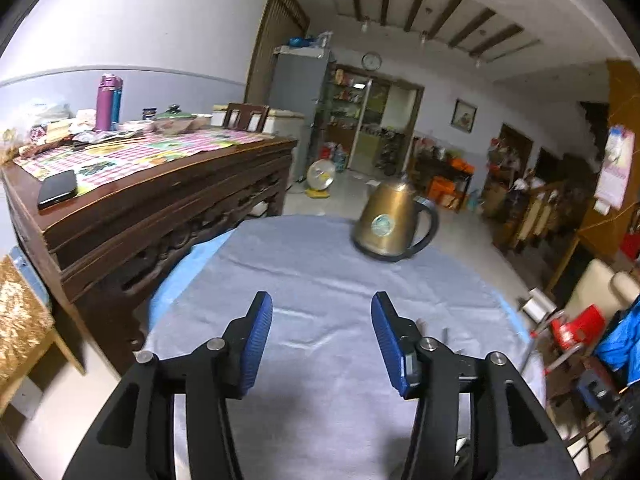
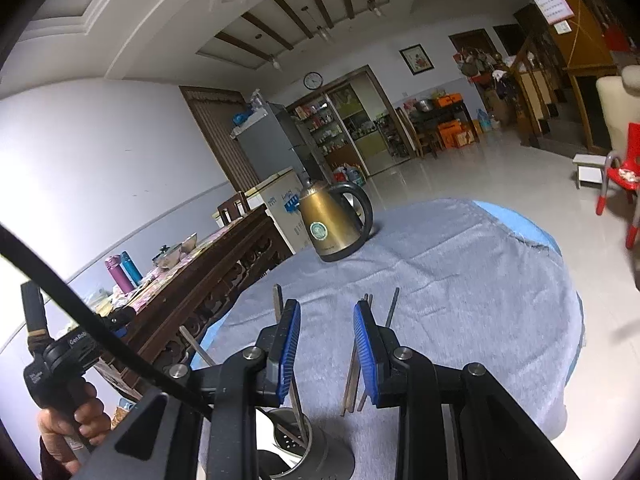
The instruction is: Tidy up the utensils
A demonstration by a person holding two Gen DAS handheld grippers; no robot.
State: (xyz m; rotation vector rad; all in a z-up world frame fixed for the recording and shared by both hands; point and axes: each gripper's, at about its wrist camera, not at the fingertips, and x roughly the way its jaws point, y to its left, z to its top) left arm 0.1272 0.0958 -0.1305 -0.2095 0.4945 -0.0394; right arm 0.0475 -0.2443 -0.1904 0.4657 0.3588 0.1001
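Metal holder (image 2: 308, 452) nearest, a few utensils already in. Chopsticks (image 2: 352, 376) loose on grey cloth (image 2: 460, 300) just beside holder, still to go in. Right gripper (image 2: 326, 312) parted, empty, above them. Left gripper (image 1: 322, 308) parted, empty. Kettle (image 2: 334, 226) well beyond holder. Task roughly midway.

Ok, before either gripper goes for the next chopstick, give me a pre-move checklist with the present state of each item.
1. Left gripper empty, jaws apart: ok.
2. Right gripper empty, jaws apart: ok; nothing sits between the pads.
3. Utensil holder upright on the grey cloth, mouth open: ok; two chopsticks already lean in it.
4. Loose chopsticks lying on the cloth near the right gripper: ok.
5. Their exact number: cannot tell, the right finger hides part of them.
6. Kettle standing apart from the working spot: ok.
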